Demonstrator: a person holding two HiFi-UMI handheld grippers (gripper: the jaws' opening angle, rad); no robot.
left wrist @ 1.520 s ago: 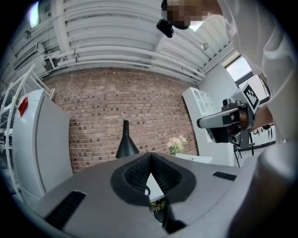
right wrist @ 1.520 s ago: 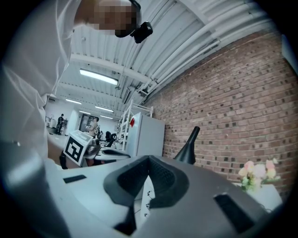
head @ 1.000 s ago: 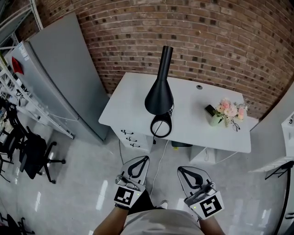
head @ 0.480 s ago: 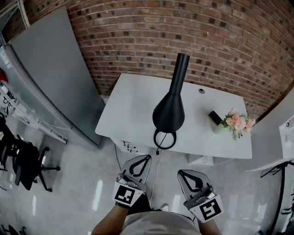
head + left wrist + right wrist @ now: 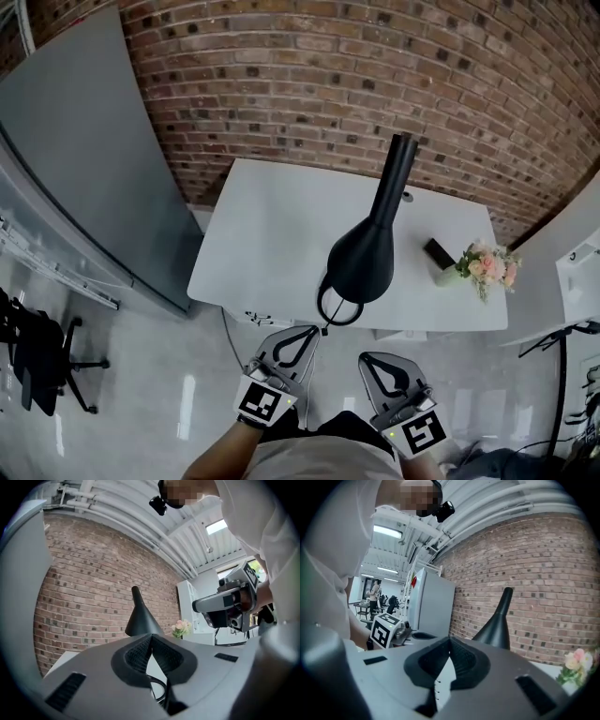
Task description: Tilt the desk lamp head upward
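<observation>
A black desk lamp (image 5: 361, 262) stands at the front edge of the white desk (image 5: 262, 234). Its cone head points down over a ring base (image 5: 339, 305), and its neck rises toward the brick wall. My left gripper (image 5: 312, 328) hangs shut just in front of the desk edge, below the ring base and apart from the lamp. My right gripper (image 5: 364, 357) is shut too, a little further back. The left gripper view shows the lamp (image 5: 140, 618) beyond the closed tips (image 5: 151, 635). The right gripper view shows the lamp (image 5: 494, 625) past its closed tips (image 5: 450, 639). Neither gripper holds anything.
A vase of pink flowers (image 5: 483, 267) and a small black object (image 5: 438, 253) sit at the desk's right end. A tall grey cabinet (image 5: 75, 169) stands left of the desk, with an office chair (image 5: 37, 361) beyond it. A white unit (image 5: 581, 281) stands at the right.
The view has drawn closer to the desk, so the lamp now sits just ahead of the grippers. Both grippers stay shut in the same pose.
</observation>
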